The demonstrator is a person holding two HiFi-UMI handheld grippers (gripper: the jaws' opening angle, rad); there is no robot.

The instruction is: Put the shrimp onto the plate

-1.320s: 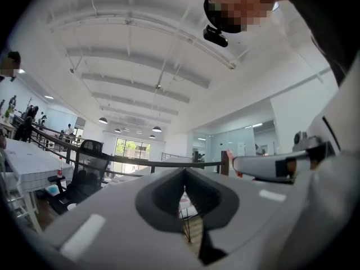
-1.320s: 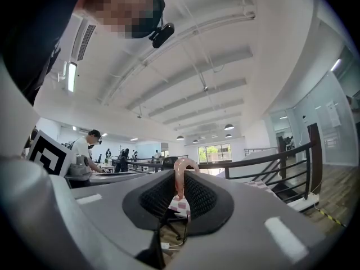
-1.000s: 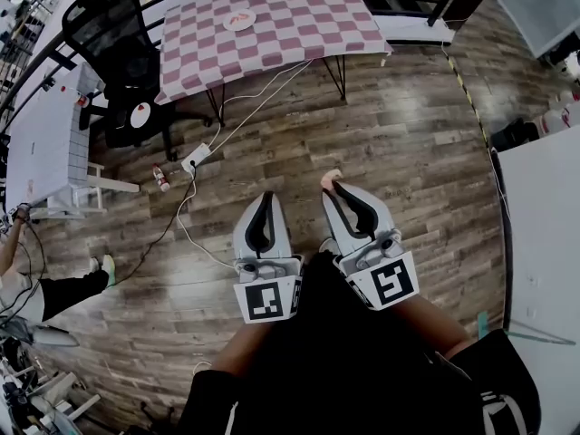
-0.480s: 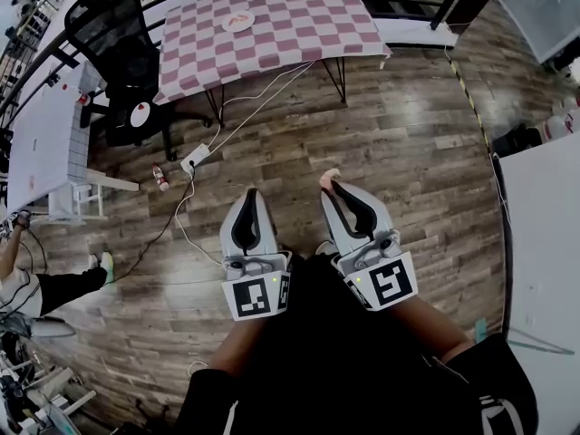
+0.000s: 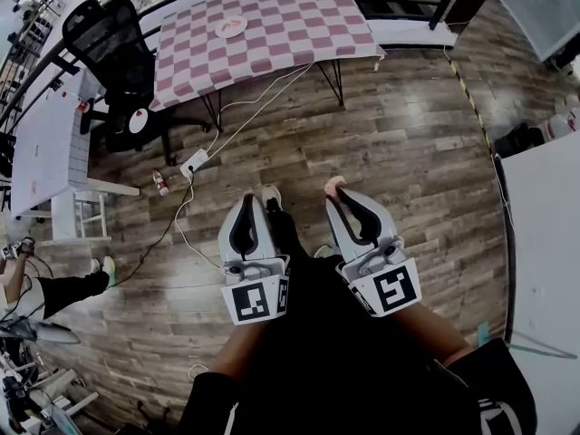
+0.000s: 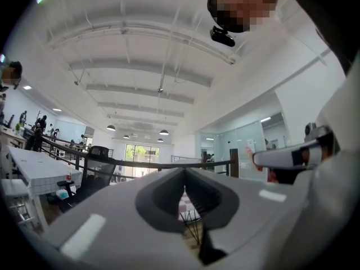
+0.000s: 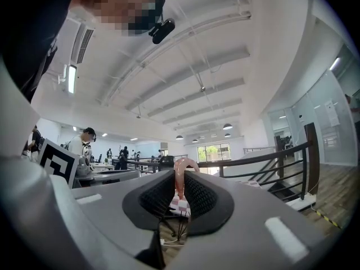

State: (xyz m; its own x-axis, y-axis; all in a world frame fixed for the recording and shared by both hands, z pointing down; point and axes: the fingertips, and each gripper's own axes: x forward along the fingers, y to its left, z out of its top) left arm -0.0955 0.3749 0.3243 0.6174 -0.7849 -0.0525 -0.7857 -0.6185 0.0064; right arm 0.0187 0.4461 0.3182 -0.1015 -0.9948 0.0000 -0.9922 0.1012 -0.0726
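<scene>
Grey-white left gripper (image 5: 249,200), low and left of centre in the head view: jaws pressed together, nothing between them, as confirmed in the left gripper view. Right gripper (image 5: 333,189) alongside, level with the left, slightly apart from it: jaws pinching a pink shrimp (image 7: 180,178), curved end of the shrimp protruding above the jaw tips. Both held over wood floor (image 5: 408,134), clear of any surface. Light shoe (image 5: 270,195) just beyond the left jaw tips. Farther out on the floor: white power strip (image 5: 195,159) with trailing cable (image 5: 186,229), small bottle (image 5: 160,180) lying nearby. Farthest from the camera: checkered table (image 5: 299,25), with a white plate (image 5: 230,27) near its left end, well apart from the shrimp; small orange item on the plate, not identifiable. Black office chair (image 5: 113,48) left of that table, white table (image 5: 45,143) beside the chair.
</scene>
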